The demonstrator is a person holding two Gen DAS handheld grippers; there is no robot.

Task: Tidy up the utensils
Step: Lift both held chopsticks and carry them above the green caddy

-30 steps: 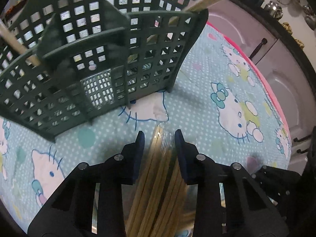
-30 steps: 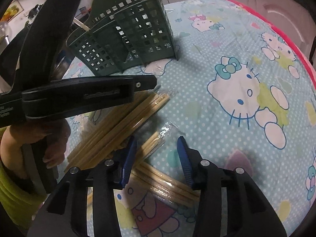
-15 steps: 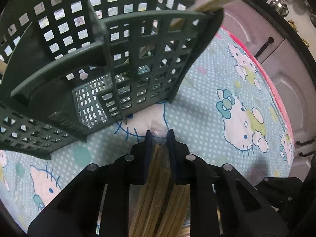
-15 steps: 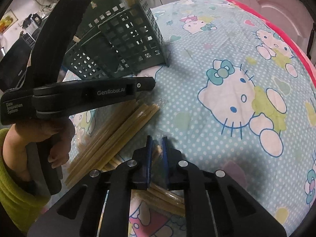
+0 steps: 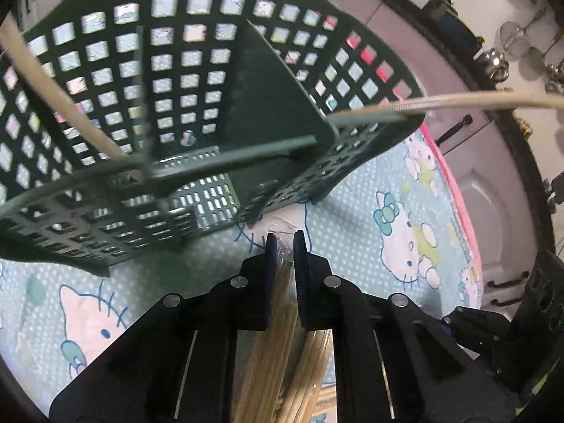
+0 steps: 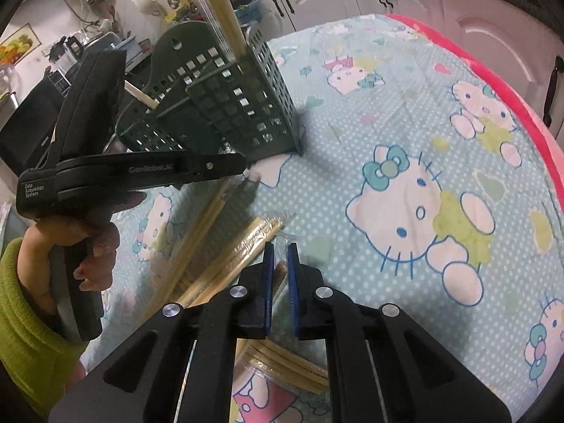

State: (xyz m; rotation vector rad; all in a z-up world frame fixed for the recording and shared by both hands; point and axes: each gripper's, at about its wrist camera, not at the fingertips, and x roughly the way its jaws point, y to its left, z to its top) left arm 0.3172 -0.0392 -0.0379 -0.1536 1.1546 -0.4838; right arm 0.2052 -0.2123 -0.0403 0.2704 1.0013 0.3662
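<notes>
A dark green lattice utensil holder (image 5: 218, 112) (image 6: 225, 105) stands on the Hello Kitty cloth, with wooden chopsticks (image 6: 218, 7) standing in it. My left gripper (image 5: 282, 243) is shut on a plastic-wrapped chopstick pack (image 5: 278, 324), lifted just in front of the holder's base; it also shows in the right wrist view (image 6: 243, 169). My right gripper (image 6: 278, 250) is shut on another wrapped chopstick pack (image 6: 280, 271), raised over the cloth. More wrapped packs (image 6: 229, 257) lie on the cloth below.
The Hello Kitty cloth (image 6: 405, 176) covers the table, with a pink edge (image 6: 511, 81) at the right. White cabinets (image 6: 476, 10) stand behind. A kitchen counter with appliances (image 6: 53, 53) lies at the far left.
Both grippers closed on chopstick packs and lifted them. The left gripper rose and moved closer to the holder, now looking into its compartments from above.
</notes>
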